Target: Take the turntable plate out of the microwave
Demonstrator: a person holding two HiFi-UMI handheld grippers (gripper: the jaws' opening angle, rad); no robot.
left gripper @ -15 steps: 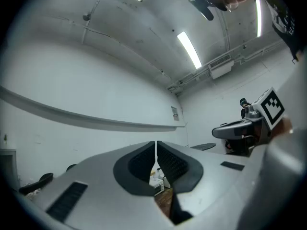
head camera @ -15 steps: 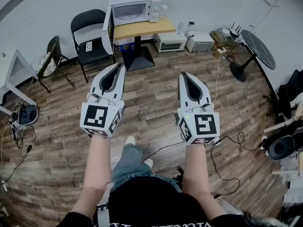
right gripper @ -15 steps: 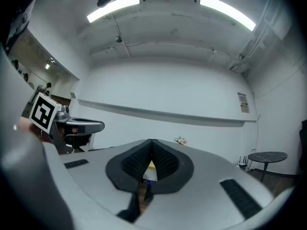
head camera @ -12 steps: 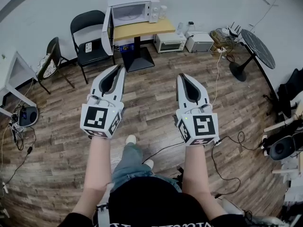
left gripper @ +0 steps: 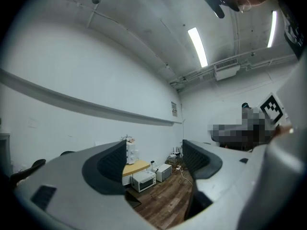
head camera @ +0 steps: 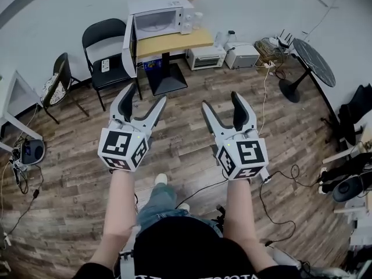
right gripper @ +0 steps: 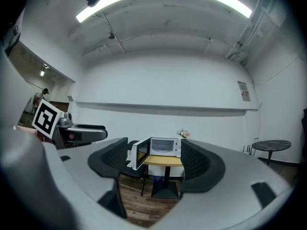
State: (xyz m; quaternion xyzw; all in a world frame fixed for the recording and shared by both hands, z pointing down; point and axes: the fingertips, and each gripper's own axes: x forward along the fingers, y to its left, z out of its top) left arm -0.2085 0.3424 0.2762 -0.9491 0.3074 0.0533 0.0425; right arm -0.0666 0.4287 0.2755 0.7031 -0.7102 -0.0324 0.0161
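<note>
Left gripper (head camera: 145,95) and right gripper (head camera: 221,100) both spread wide, empty, well apart from table (head camera: 174,39) and microwave (head camera: 157,17). Door (head camera: 129,39) already open; approach, reach and lift-out all left. Plate presumably inside, too small to make out. Open cavity (right gripper: 163,146) framed only in right gripper view; left gripper view aimed at toaster oven (left gripper: 143,180)

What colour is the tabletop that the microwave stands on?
Pale yellow wood. The tabletop shows best in the head view.
</note>
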